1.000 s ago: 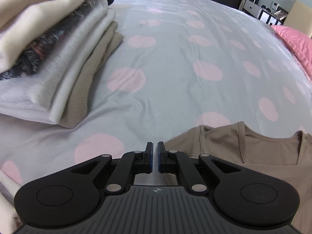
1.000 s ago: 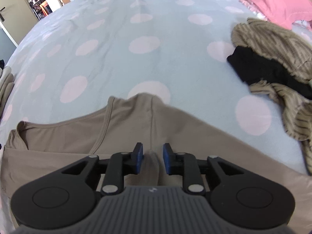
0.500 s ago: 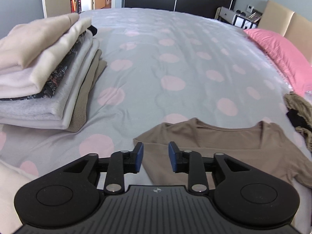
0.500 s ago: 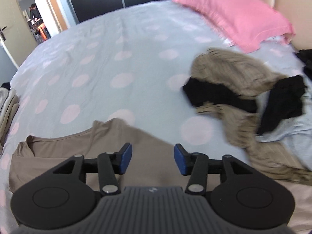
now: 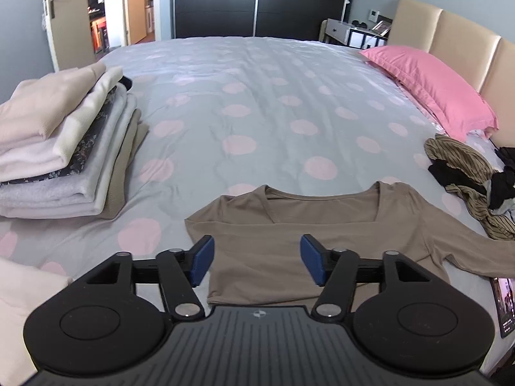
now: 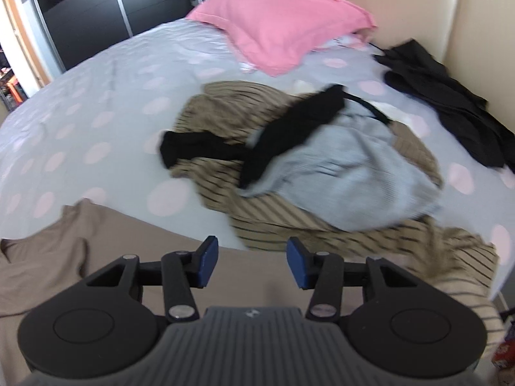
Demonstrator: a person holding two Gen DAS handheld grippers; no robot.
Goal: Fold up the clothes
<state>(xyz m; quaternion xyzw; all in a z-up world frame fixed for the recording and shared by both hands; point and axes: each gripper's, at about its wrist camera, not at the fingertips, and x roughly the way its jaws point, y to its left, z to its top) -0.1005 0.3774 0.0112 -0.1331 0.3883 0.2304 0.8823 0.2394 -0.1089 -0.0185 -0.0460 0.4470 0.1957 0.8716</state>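
Note:
A tan long-sleeved top [image 5: 289, 225] lies spread flat on the dotted bedspread [image 5: 257, 112], neckline away from me. My left gripper [image 5: 256, 264] hovers above its near part, jaws opening, nothing between them. In the right wrist view the same tan top [image 6: 64, 251] fills the lower left. My right gripper [image 6: 251, 263] hangs over the top's right side, its jaws closing a little with nothing between them. Just beyond it lies a heap of unfolded clothes [image 6: 305, 167]: a striped brown piece, a light blue one and black pieces.
A stack of folded clothes [image 5: 64, 148] sits at the left of the bed. A pink pillow [image 5: 431, 87] rests against the beige headboard [image 5: 450, 32]. A black garment [image 6: 444, 106] lies by the headboard. A phone [image 5: 503, 305] lies at the bed's right edge. A person stands beyond the open doorway.
Both grippers have let go of the tan top, opened and lifted back from it. The left one's view widened to the whole bed; the right one swung right toward the heap.

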